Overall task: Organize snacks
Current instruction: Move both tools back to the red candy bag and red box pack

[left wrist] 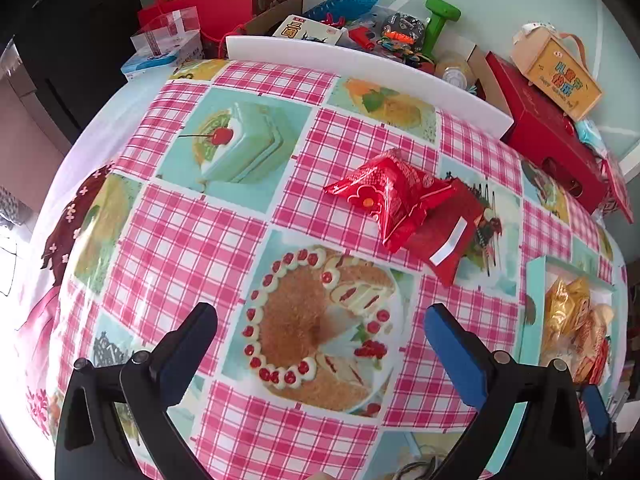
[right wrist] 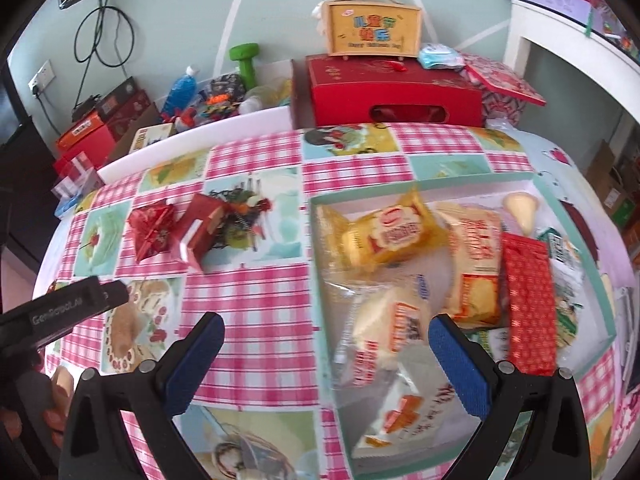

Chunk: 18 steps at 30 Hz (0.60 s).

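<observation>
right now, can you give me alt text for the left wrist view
Two red snack packets lie overlapping on a pink checked tablecloth printed with cakes, ahead of the open, empty left gripper. A teal box of snacks sits at the right edge, with red boxes and clutter beyond the table.

Left gripper point(left wrist: 320, 340) fingers spread wide, nothing between them. Right gripper point(right wrist: 326, 344) same: fingers apart, empty. Person's hand point(right wrist: 56, 400) grips the left gripper's handle, seen from right wrist.
</observation>
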### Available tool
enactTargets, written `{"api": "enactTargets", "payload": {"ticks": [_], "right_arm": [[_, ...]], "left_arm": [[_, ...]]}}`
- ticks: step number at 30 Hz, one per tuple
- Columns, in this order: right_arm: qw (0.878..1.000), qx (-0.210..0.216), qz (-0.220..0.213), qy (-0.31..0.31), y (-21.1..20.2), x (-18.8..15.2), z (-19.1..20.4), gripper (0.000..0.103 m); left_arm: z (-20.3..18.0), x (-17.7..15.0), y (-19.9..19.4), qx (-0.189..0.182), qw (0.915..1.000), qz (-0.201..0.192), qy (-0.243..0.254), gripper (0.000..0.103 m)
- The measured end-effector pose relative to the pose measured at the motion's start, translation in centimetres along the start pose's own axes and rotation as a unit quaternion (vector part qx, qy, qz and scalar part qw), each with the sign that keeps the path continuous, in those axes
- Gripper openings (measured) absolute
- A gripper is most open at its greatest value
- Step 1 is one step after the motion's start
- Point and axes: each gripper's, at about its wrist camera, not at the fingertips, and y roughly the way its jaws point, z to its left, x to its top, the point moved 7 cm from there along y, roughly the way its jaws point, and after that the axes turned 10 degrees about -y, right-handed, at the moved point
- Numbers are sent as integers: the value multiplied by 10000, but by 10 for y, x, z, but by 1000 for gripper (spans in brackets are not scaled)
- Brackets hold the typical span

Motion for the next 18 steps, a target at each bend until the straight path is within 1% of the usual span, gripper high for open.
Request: {"api": "enactTargets", "payload": {"ticks": [4, 9, 11, 13, 14, 16, 18], "right_arm": [[9997, 107, -143, -146, 3, 12, 14, 103], [9988, 296, -275, -262, 7, 28, 30, 103], [9984, 352, -296, -317, 11, 38, 37, 103], [9980, 391, -353, -343, 15, 47, 44, 103], [9979, 405, -364, -350, 18, 51, 46, 103], [9978, 409, -335, -392, 25, 57, 51, 103], [9980, 333, -283, -467, 35, 62, 56, 103]], "left_arm": [[-2, 13, 3, -196, 9997, 3, -147, 103], [-13, 34, 2, -247, 9995, -167, 52, 103], [-20, 41, 2, -320, 9990, -190, 230, 103], [-26, 48, 5, -441, 9982, -86, 403, 103], [-28, 51, 6, -523, 9978, -26, 410, 103], [-30, 61, 10, -689, 9971, 98, 314, 103], [-29, 69, 14, -732, 9970, 173, 176, 103]]}}
